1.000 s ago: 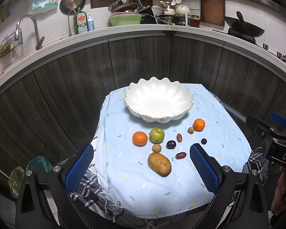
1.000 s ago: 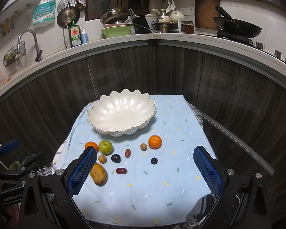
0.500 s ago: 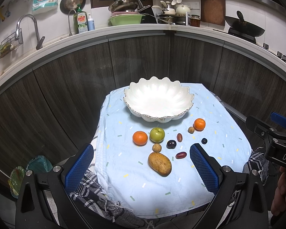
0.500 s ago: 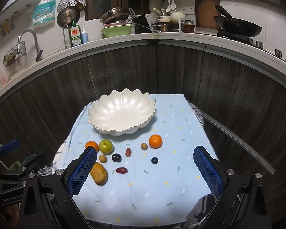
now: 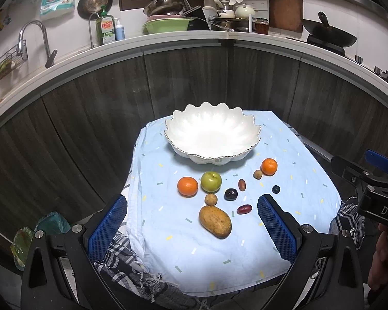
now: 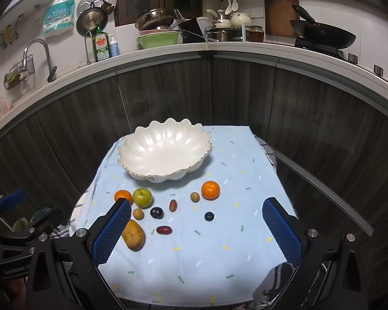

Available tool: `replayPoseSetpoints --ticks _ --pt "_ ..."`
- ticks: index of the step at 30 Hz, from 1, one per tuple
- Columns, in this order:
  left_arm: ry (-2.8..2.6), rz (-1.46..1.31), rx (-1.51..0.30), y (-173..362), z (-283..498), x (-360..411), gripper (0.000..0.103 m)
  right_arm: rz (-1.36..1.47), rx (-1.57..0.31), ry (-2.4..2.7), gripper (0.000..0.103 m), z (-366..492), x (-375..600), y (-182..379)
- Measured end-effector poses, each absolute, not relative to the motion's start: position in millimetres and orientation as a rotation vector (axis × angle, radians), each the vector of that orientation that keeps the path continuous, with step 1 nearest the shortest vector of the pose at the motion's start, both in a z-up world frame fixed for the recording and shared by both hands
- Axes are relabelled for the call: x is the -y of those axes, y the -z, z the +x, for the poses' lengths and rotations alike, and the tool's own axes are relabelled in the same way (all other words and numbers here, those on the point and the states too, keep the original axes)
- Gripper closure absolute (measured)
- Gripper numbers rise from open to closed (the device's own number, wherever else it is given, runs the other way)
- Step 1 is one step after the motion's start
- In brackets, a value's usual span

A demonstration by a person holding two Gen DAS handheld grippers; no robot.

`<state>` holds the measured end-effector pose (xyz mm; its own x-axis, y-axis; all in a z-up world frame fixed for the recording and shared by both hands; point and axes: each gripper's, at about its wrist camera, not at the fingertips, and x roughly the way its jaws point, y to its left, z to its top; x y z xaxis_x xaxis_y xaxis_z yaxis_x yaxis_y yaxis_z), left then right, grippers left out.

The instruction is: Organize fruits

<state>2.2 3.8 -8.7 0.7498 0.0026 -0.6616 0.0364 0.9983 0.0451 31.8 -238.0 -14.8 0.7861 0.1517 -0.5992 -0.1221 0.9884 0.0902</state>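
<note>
Fruit lies scattered on the pale blue cloth with coloured dashes [image 5: 284, 155] ahead of both my grippers, and none of it is in the white scalloped ceramic bowl with a thin gilt rim [image 5: 212, 134], which stands beyond the fruit at the far end of the cloth. My left gripper [image 5: 194, 226] hangs above the near edge with its blue-padded jaws spread wide and nothing between them; my right gripper [image 6: 199, 228] is likewise wide apart and holds nothing. Seen from the left wrist, the speckled yellow-brown mango [image 5: 215, 221] lies closest, just ahead and between the two pads. Just beyond it sits a small round tan fruit [image 5: 210, 199], and past that a green apple [image 5: 211, 181] with an orange mandarin [image 5: 187, 186] just beside it on its left. To the right of these lie a dark purple plum [image 5: 230, 194], an upright brown-red date [image 5: 241, 184], and a second glossy red date [image 5: 244, 209] lying on its side near my left gripper's right pad. Farther right are a second orange mandarin [image 5: 269, 166], a second small tan fruit [image 5: 257, 174] just beside it, and a small dark blue berry [image 5: 276, 189] nearer to me. From the right wrist, my left pad partly covers the left mandarin and the mango's near end. Part of my right gripper's black frame and my hand [image 5: 382, 255] show at the right edge of the left view.
</note>
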Motion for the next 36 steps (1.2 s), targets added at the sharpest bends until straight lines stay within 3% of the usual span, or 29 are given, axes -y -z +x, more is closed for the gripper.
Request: replayPoseSetpoints --ticks 14,36 --pt "0.033 0.085 -0.738 29 17 3 0.000 0.019 -0.675 -0.156 0.000 48 231 34" --pt "0.075 0.122 -0.827 103 56 25 0.003 -0.043 -0.722 -0.222 0.001 91 226 91"
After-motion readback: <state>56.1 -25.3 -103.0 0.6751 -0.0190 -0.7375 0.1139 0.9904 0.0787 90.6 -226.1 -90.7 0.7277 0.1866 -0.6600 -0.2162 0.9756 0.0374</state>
